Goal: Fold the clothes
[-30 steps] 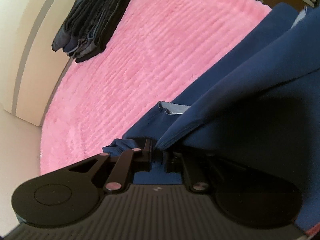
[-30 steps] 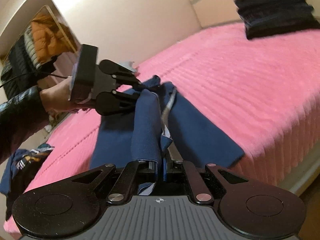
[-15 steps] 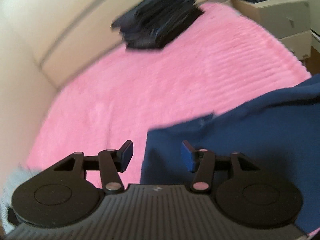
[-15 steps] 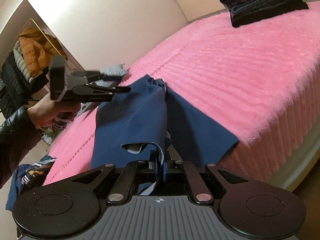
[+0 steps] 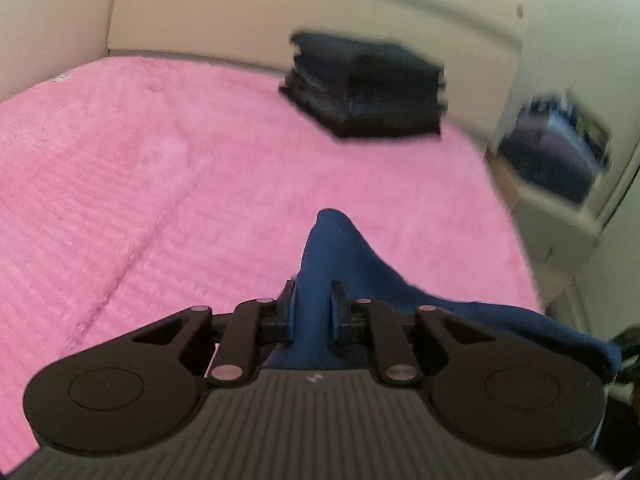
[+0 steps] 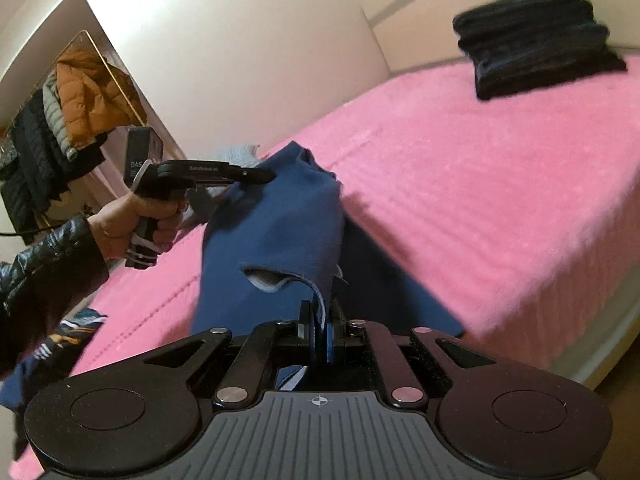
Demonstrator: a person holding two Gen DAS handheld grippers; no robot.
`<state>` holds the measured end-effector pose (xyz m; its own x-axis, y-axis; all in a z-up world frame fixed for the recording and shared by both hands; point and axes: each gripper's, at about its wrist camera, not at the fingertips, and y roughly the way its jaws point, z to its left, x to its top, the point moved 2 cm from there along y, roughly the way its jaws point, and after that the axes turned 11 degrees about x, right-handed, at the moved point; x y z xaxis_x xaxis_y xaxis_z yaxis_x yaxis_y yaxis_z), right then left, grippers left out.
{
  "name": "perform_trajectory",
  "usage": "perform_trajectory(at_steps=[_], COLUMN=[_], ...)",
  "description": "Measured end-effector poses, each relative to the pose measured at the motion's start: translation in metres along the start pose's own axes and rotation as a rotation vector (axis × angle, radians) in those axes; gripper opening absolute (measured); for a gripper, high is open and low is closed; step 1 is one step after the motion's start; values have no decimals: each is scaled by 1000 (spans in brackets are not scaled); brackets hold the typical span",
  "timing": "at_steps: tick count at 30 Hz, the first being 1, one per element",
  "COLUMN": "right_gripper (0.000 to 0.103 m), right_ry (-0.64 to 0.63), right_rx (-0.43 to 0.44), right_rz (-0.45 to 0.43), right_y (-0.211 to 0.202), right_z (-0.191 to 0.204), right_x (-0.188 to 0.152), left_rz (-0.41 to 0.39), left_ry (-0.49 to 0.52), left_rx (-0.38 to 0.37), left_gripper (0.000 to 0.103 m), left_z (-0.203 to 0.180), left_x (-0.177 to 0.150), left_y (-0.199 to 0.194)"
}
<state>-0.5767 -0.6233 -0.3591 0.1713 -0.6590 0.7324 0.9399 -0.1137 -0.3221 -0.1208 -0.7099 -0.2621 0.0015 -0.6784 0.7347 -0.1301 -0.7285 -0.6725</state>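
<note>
A navy blue garment (image 6: 280,240) is held up over the pink bed (image 6: 480,184) between both grippers. My right gripper (image 6: 320,320) is shut on its near edge, where a pale lining shows. My left gripper (image 5: 311,300) has its jaws closed on a fold of the same blue garment (image 5: 336,256); in the right wrist view it (image 6: 264,176) grips the garment's far upper corner, held in a hand with a black sleeve. The lower part of the garment hangs over the bed's near edge.
A stack of folded dark clothes (image 6: 536,36) sits at the far end of the bed, also in the left wrist view (image 5: 364,84). A rack of jackets (image 6: 68,96) stands at left. Loose clothes (image 6: 60,336) lie by the bed. A cabinet (image 5: 560,184) stands at right.
My left gripper let go of the garment, swung round open, then shut on a new fold of it. The right gripper kept its hold; the garment now hangs spread between the two.
</note>
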Motion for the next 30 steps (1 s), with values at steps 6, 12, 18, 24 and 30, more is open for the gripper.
perform_trajectory(at_steps=[6, 12, 18, 24, 30], right_gripper=[3, 4, 4, 4, 4], right_ry=[176, 274, 235, 36, 102], right_rx=[-10, -57, -235, -181, -96], right_rz=[71, 22, -40, -64, 113], right_y=[26, 13, -15, -14, 41], right_z=[-39, -56, -58, -4, -13], right_x=[-9, -8, 3, 11, -11], left_rz=[139, 128, 25, -4, 40], left_ry=[51, 99, 105, 208, 245], left_rx=[113, 200, 293, 290, 289], left_gripper=[25, 42, 36, 36, 40], left_z=[2, 0, 3, -15, -22], left_x=[-14, -8, -8, -38, -75], left_y=[47, 41, -13, -65, -53])
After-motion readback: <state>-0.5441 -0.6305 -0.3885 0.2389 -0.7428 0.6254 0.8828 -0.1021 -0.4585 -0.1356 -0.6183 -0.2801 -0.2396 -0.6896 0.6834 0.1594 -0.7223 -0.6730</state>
